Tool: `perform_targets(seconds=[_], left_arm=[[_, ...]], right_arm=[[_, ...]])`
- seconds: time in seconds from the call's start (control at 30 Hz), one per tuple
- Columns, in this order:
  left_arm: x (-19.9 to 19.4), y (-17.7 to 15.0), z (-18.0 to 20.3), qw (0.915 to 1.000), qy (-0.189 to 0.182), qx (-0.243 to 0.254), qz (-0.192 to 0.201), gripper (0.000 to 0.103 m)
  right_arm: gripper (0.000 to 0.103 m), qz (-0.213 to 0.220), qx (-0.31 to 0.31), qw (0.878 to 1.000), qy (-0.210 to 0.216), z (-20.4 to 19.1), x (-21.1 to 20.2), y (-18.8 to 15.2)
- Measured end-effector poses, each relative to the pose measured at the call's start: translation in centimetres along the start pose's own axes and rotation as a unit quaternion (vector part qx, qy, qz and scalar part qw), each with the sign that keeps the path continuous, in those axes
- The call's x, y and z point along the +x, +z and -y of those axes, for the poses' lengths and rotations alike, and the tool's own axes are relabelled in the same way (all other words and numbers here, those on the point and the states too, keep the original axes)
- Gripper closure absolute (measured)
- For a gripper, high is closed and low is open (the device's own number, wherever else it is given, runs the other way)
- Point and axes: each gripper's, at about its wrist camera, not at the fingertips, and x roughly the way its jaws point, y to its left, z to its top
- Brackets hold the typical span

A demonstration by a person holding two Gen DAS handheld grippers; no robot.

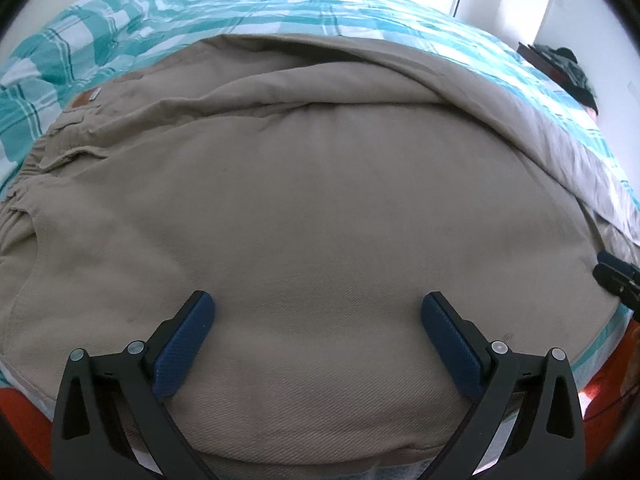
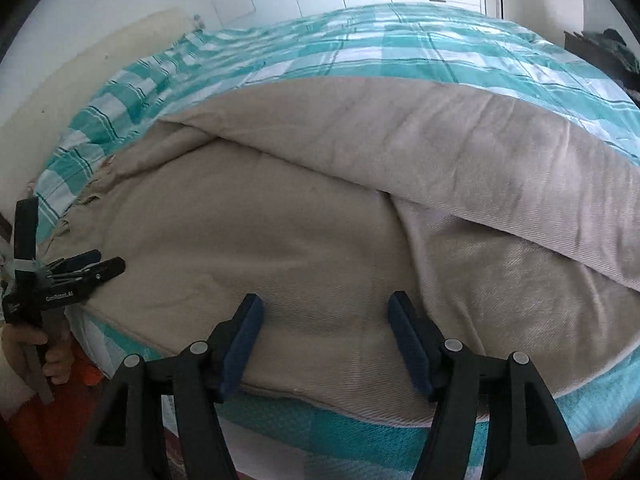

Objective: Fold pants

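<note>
From my left wrist, my left gripper (image 1: 318, 312) stood wide and empty, the khaki pants (image 1: 304, 208) spread beneath its fingers. From my right wrist, my right gripper (image 2: 326, 316) gaped, empty, over the pants' near edge on the bed (image 2: 400, 52)

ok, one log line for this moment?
stage: mid-fold | pants: on bed, one leg over the other | left tool: open, empty | right tool: open, empty

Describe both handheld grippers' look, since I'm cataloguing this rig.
Left gripper and right gripper match: black angular linkage arms with pale round pivot pins, and ribbed dark-blue finger pads. The left one's body carries small white lettering, unreadable here. No cables or sleeves show.
</note>
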Motion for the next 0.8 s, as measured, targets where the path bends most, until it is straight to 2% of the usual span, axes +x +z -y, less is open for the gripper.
perform_targets(seconds=[0.43, 0.8], left_arm=[[0.17, -0.43, 0.61, 0.9999, 0.003, 0.007, 0.007, 0.001], [0.22, -0.43, 0.68, 0.9999, 0.005, 0.008, 0.007, 0.001]], right_arm=[[0.036, 0.021, -0.016, 1.0, 0.001, -0.77, -0.36, -0.35], [0.036, 0.021, -0.017, 1.0, -0.001, -0.73, -0.27, -0.31]])
